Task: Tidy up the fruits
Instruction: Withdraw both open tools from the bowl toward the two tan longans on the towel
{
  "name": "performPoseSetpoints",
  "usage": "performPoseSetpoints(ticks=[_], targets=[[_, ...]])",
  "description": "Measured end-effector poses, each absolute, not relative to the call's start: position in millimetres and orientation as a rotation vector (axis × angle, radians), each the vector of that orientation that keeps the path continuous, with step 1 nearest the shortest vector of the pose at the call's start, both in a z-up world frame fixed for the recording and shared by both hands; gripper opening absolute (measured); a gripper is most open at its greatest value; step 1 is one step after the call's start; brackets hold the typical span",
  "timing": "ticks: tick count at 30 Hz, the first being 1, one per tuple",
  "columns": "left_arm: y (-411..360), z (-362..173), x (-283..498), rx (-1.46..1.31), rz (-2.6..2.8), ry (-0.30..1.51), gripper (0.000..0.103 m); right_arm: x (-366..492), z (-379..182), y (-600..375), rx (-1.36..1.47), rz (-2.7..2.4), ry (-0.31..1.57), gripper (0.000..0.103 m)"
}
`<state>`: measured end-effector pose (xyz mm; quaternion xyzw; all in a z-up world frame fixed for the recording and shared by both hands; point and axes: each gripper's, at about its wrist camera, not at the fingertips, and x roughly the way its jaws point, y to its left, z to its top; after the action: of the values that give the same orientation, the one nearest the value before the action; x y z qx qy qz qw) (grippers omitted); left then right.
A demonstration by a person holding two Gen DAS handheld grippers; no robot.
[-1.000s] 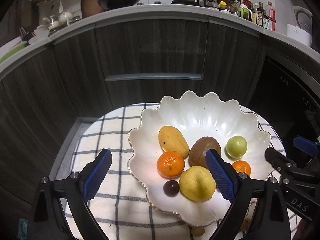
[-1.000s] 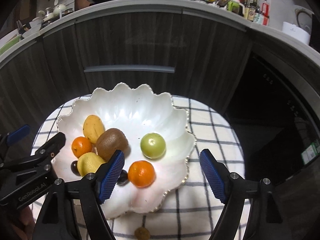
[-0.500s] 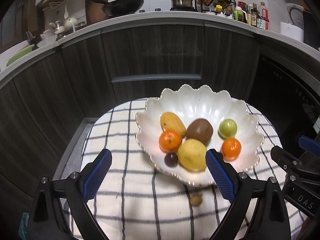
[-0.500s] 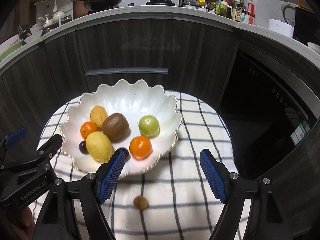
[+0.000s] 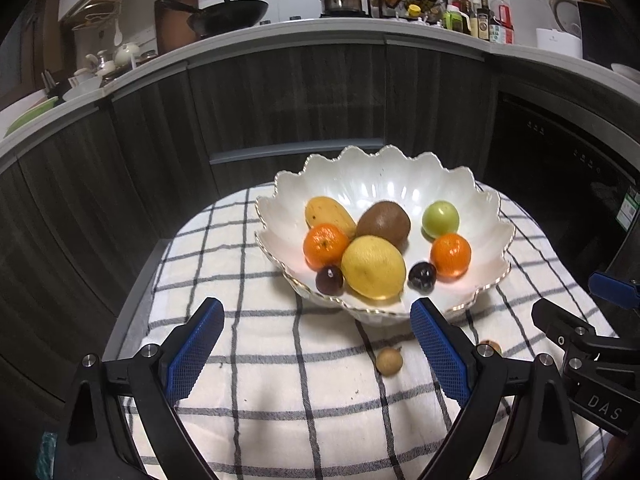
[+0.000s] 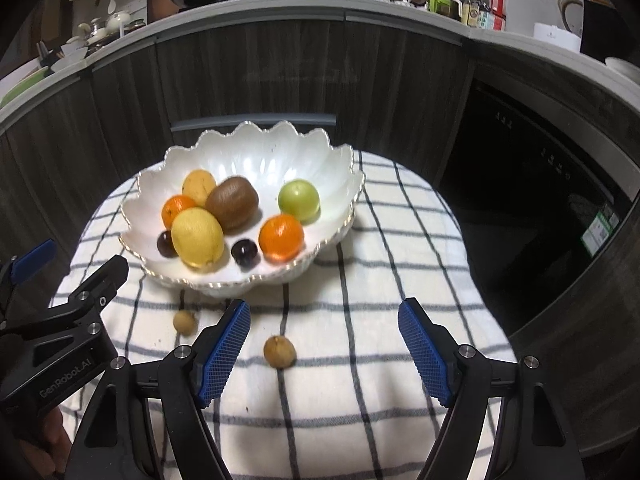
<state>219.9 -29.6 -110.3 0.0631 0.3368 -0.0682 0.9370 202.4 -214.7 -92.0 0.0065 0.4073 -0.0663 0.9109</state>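
A white scalloped bowl (image 5: 360, 184) (image 6: 248, 148) stands on a checked cloth. It holds a lemon (image 5: 374, 266), a kiwi (image 5: 384, 220), two oranges (image 5: 326, 246) (image 5: 450, 254), a mango (image 5: 328, 212), a green fruit (image 5: 440, 218) and two dark plums (image 5: 330, 280) (image 5: 422, 276). Two small brown longans lie on the cloth in front of the bowl (image 6: 185, 322) (image 6: 280, 351). My left gripper (image 5: 316, 354) is open and empty, short of the bowl. My right gripper (image 6: 324, 348) is open and empty, with one longan between its fingers' line.
The checked cloth (image 5: 260, 380) covers a small round table. Dark kitchen cabinets (image 5: 288, 92) curve behind it, with a counter carrying a wok (image 5: 232, 10), a pot and bottles. A dark oven front (image 6: 540, 168) is at the right.
Both grippers have pulled back and up from the bowl. The bowl now sits farther off, and the two longans on the cloth have come into view.
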Motion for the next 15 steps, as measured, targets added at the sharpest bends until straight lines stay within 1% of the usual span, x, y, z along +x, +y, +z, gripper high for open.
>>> performPoseSetpoints(ticks=[7, 9, 11, 15], targets=[[-35.9, -131.8, 219.3, 0.14, -0.186, 0.734, 0.094, 198.8, -106.8, -217.6, 0.025, -0.141, 0.86, 0.077], [-38.4, -140.0, 222.0, 0.146, -0.208, 0.758, 0.09, 199.4, -111.7, -217.6, 0.021, -0.141, 0.867, 0.077], [-40.6, -147.3, 224.3, 0.155, -0.22, 0.783, 0.084, 200.0, -116.9, -218.4, 0.022, -0.141, 0.877, 0.077], [-44.4, -161.2, 228.1, 0.152, -0.249, 0.826, 0.077, 202.4, -125.1, -220.9, 0.027, -0.141, 0.894, 0.077]])
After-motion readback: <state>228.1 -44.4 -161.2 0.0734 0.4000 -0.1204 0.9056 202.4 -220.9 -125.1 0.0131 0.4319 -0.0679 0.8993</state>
